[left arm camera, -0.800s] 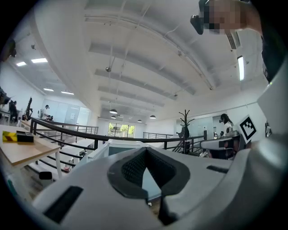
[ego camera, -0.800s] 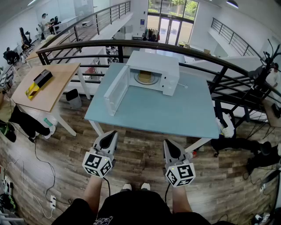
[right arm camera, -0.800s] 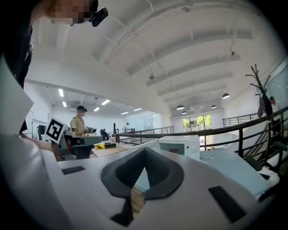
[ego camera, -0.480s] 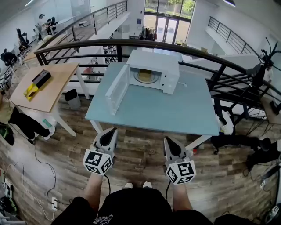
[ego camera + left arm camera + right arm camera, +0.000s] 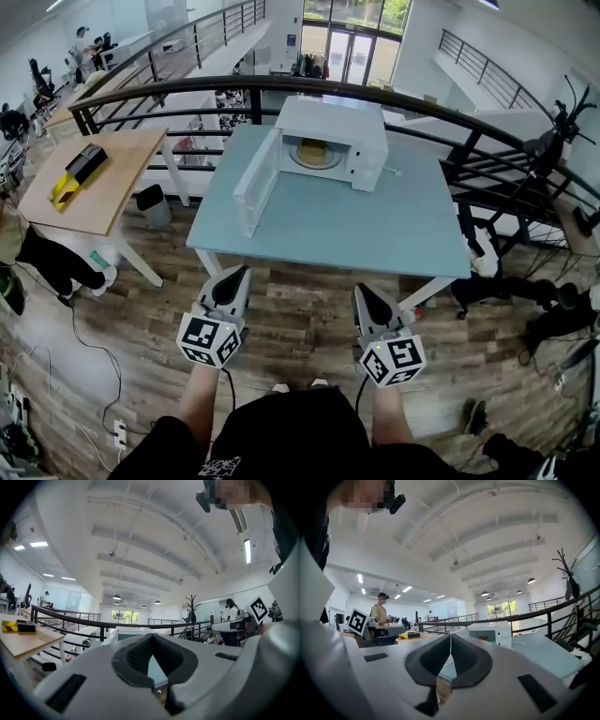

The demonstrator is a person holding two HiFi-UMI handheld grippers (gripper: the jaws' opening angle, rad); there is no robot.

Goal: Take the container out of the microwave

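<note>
Not much had changed: the left gripper (image 5: pixel 240 271) and right gripper (image 5: pixel 358 290) stayed closed on nothing, far from the open microwave (image 5: pixel 328 117), so the container (image 5: pixel 316 152) still waited inside

Open office, upper floor: black railing (image 5: pixel 169 88) at 12 o'clock, wooden desk (image 5: pixel 103 178) at 10 o'clock, people (image 5: pixel 82 45) working at 11 o'clock.

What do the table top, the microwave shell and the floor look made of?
Table top: smooth pale-blue laminate or painted board, even matte colour.
Microwave shell: white painted metal or plastic, can't tell which.
Floor: wood or wood-look planks, grain and seams visible.
</note>
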